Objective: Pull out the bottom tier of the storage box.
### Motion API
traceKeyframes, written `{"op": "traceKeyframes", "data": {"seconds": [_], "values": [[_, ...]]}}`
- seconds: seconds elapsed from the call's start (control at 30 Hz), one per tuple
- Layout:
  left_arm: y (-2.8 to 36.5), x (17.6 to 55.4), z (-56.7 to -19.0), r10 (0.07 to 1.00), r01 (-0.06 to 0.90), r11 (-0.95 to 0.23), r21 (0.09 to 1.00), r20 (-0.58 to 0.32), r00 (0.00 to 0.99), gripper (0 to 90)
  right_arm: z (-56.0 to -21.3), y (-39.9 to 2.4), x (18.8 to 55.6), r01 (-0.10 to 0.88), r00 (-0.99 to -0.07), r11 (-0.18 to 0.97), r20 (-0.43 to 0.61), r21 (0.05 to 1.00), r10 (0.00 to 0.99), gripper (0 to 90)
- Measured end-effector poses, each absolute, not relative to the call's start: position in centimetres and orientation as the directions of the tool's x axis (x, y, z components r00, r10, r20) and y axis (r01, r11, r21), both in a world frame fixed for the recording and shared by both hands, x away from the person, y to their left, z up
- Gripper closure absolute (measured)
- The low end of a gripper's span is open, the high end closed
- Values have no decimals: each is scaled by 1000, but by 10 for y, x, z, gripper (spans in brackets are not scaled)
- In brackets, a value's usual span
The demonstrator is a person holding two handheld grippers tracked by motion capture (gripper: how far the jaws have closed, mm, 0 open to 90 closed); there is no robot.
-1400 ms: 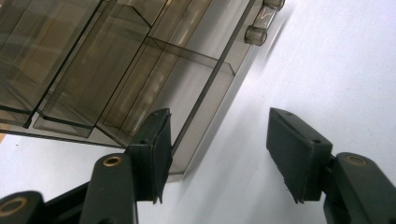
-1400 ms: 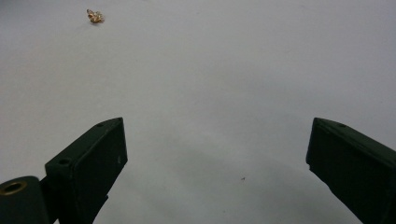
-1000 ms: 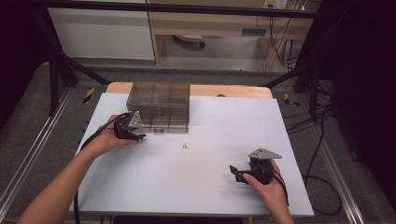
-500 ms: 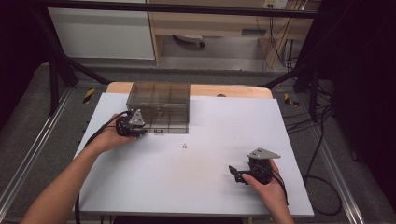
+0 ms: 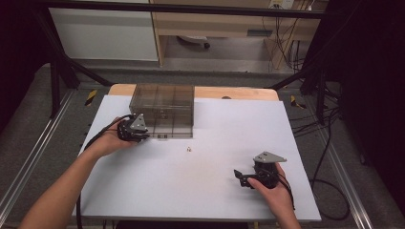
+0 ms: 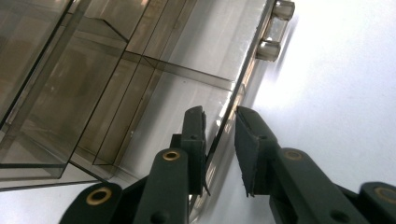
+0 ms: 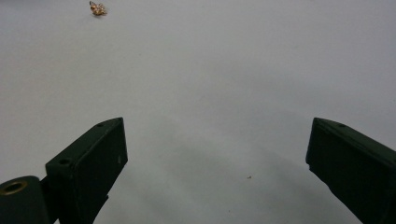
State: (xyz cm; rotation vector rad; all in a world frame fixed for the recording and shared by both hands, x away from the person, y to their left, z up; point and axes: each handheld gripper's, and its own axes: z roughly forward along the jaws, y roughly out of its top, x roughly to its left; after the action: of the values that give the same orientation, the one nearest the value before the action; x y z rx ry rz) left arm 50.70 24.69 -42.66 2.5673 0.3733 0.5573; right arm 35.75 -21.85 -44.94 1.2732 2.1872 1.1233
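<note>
At the far left of the white surface (image 5: 200, 191), a smoky see-through organiser box (image 5: 165, 109) with inner dividers sits against the wooden back edge, and the person's left tongs (image 5: 143, 137) have come in at its near left corner. Seen from the left gripper view, the left tongs (image 6: 219, 140) straddle the box's thin front wall (image 6: 233, 100), one jaw inside and one outside; the jaws have just been closing, and a sliver of gap on the outer side leaves it unclear whether the pads press the wall yet. Two small clear knobs (image 6: 275, 28) stand farther along that wall. The right tongs (image 5: 241, 177) rest near the surface's front right, jaws spread wide over bare white, well apart from the box. A tiny golden object (image 5: 189, 149) lies between the two hands, just in front of the box.
</note>
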Motion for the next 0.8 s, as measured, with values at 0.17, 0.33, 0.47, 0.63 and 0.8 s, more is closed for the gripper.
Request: {"op": "traceKeyframes", "data": {"seconds": [0.17,0.33,0.47,0.63,0.8], "values": [[247,502,-425,318,130,-863,489,325,891,763,-450,-218,358,552,-529,282,68,785,846,59],[248,496,-423,282,97,-876,472,339,897,783,-450,-217,357,551,-533,287,66,783,843,59],[248,493,-422,262,81,-884,461,343,902,796,-450,-217,357,550,-535,288,67,784,842,59],[249,490,-420,248,72,-889,452,343,906,805,-450,-217,356,549,-542,290,70,784,838,58],[251,486,-419,240,68,-893,445,341,909,809,-450,-214,356,545,-556,300,70,783,828,58]]}}
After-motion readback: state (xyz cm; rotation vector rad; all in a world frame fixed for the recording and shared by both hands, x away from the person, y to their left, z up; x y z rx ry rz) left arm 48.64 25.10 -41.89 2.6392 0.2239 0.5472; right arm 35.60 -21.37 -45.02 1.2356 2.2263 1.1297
